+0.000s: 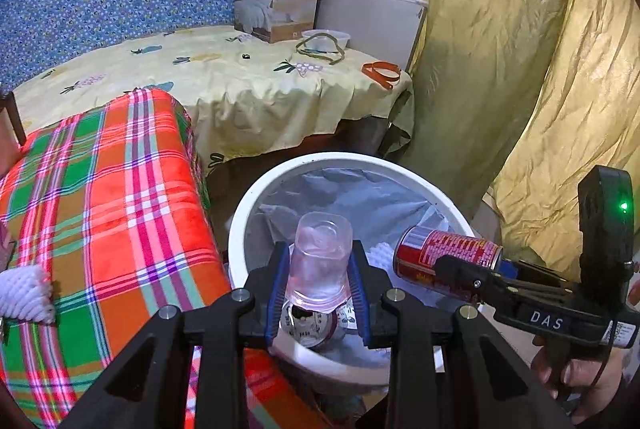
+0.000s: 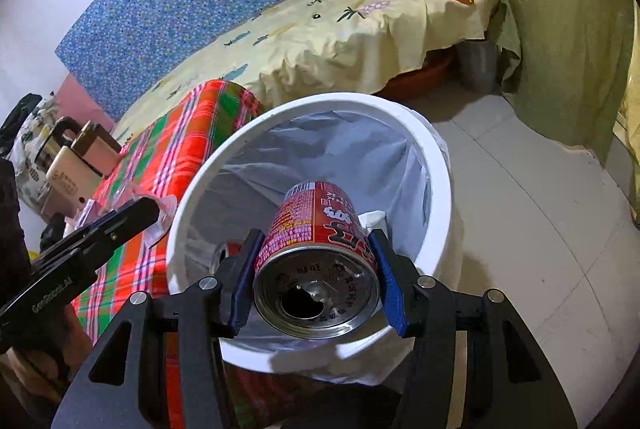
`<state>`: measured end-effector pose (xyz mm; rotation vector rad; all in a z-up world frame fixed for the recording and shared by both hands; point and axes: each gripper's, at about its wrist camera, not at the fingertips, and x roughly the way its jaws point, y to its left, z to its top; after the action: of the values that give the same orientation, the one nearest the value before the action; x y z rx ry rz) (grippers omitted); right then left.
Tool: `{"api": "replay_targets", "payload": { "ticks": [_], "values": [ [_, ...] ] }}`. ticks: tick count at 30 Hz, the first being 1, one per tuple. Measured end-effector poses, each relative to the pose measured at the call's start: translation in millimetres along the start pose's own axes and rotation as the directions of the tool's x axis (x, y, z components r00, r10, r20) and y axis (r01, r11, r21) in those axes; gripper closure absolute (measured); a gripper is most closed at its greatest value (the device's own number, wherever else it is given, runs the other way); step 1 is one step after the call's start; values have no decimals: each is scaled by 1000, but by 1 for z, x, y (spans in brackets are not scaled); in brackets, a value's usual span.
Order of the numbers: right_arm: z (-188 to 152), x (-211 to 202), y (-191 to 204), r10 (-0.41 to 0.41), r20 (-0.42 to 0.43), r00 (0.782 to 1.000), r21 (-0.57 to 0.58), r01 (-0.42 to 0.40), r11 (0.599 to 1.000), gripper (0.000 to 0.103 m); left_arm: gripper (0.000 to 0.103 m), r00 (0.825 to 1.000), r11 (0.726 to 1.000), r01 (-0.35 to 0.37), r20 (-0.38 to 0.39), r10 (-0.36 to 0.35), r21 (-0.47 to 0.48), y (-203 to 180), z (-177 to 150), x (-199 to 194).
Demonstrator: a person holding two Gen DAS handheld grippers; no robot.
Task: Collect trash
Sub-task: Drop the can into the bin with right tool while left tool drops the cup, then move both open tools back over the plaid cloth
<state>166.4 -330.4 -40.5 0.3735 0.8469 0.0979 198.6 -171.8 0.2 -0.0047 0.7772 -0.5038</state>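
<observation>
In the left wrist view our left gripper [image 1: 320, 269] hides the mouth of the clear plastic cup [image 1: 322, 249] it clamps, jaws partly closed on its ribbed sides. The cup hangs over the white bin [image 1: 240, 225], whose crinkled liner half covers another can [image 1: 312, 321] at six o'clock inside. At three o'clock our right gripper [image 2: 316, 269], jaws set wider, squeezes the smooth red can [image 2: 320, 229], opened top toward us, above the bin. The plaid blanket [image 1: 100, 209] lies at nine o'clock.
</observation>
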Motion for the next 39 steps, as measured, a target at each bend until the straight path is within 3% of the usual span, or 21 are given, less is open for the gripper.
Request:
{"api": "replay_targets", "payload": {
  "ticks": [12, 14, 20, 39],
  "values": [
    [0, -2, -2, -34, 3, 999, -29, 34, 999, 44, 71, 999, 1000, 11, -51, -11, 4, 2, 0, 25],
    [1, -2, -1, -35, 12, 999, -32, 36, 999, 44, 66, 999, 1000, 11, -53, -11, 2, 2, -2, 25],
    [2, -10, 1, -30, 38, 999, -34, 32, 999, 44, 59, 1000, 1000, 12, -28, -12, -7, 4, -4, 13],
    [-7, -36, 46, 24, 86, 996, -161, -10, 987, 44, 58, 999, 999, -8, 51, 10, -45, 20, -23, -49]
  ]
}}
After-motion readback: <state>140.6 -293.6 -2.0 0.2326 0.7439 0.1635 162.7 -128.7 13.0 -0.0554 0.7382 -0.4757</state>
